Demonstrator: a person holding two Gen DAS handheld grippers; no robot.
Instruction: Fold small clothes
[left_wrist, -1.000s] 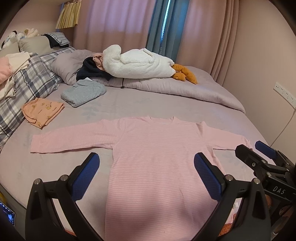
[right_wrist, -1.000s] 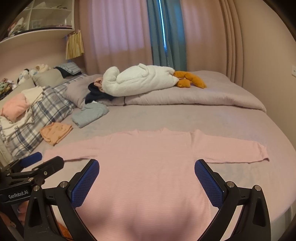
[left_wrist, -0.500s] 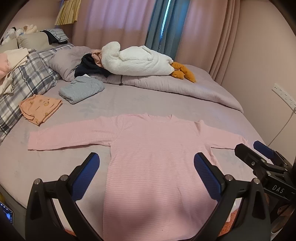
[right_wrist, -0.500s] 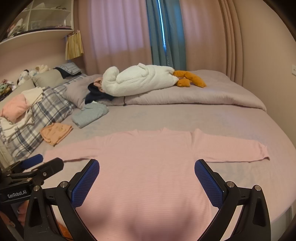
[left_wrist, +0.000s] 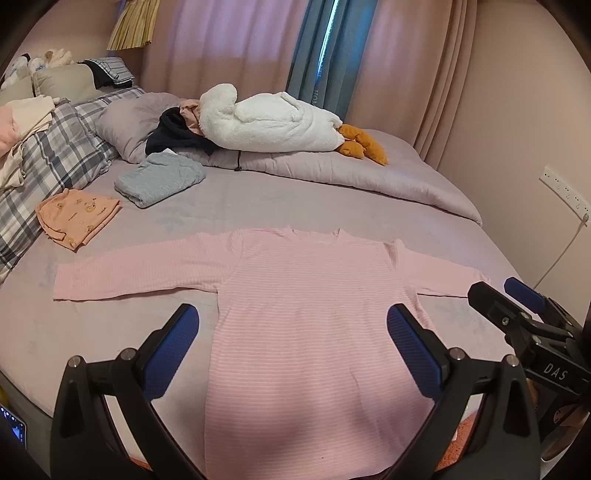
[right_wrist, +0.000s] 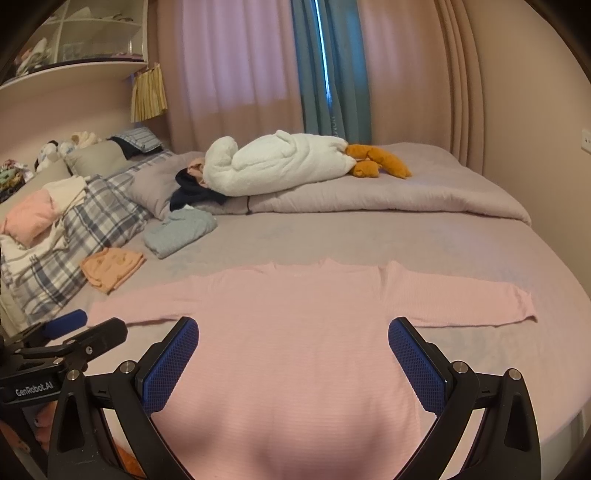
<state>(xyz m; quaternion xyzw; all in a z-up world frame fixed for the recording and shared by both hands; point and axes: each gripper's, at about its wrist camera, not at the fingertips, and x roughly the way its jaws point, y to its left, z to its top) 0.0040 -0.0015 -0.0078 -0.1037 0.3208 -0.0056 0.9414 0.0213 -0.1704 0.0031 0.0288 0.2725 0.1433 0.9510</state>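
A pink striped long-sleeved shirt (left_wrist: 306, 306) (right_wrist: 291, 332) lies flat on the bed, front up, both sleeves spread sideways and the neckline away from me. My left gripper (left_wrist: 291, 347) hovers open above the shirt's lower body, its blue pads wide apart with nothing between them. My right gripper (right_wrist: 291, 358) is open too, above the same lower part of the shirt. The right gripper (left_wrist: 517, 302) shows at the right edge of the left wrist view, and the left gripper (right_wrist: 74, 332) at the left edge of the right wrist view. The hem is hidden under the fingers.
A folded orange garment (left_wrist: 77, 218) and a folded grey-blue one (left_wrist: 159, 177) lie at the back left. Behind them are a plaid pillow (left_wrist: 55, 155), a dark garment, a white plush blanket (left_wrist: 269, 123) and an orange plush toy (left_wrist: 362, 146). The bed's edge (right_wrist: 554, 387) curves on the right.
The left wrist view has risen slightly, so the shirt and folded clothes sit lower and farther off. The right gripper has barely moved. Both stay open.
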